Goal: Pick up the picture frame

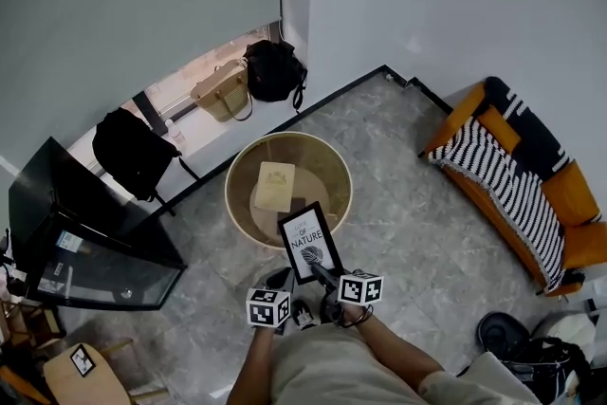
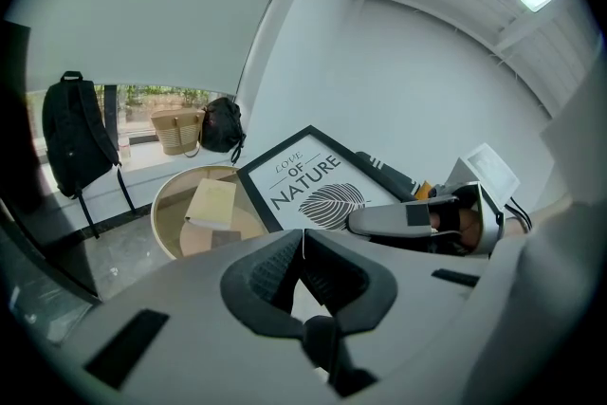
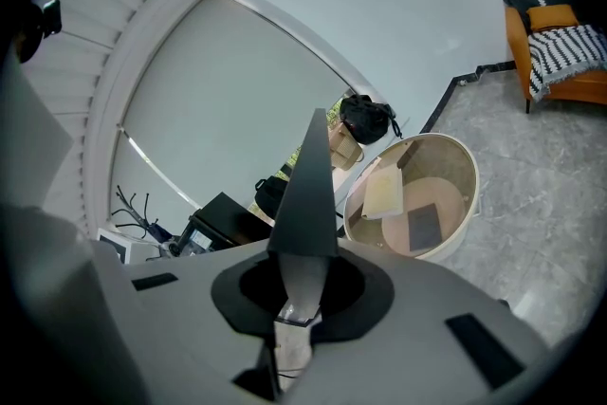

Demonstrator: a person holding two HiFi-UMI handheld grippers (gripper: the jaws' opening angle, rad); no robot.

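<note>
- Picture frame: black border, white print reading "LOVE OF NATURE" over a leaf. It is held off the floor and tilted, and in the head view it overlaps the near rim of the basket. In the right gripper view it shows edge-on.
- Right gripper: jaws clamped on the frame's lower edge. In its own view the thin edge stands between the two pads.
- Left gripper: jaws drawn together with nothing between them. It is just beside the right gripper, near the frame's lower left corner, and the frame's face lies beyond its tips.
- Basket: round, beige and open-topped. It stands on the grey tiled floor, near the floor's edge along the window wall.
- Book: pale cover, leaning inside the basket, with a dark flat square on the basket's bottom beside it.
- Black backpack, woven bag and black bag: ranged along the window edge of the floor.
- Orange sofa with a striped blanket: at the floor's right edge, well apart from the basket.
</note>
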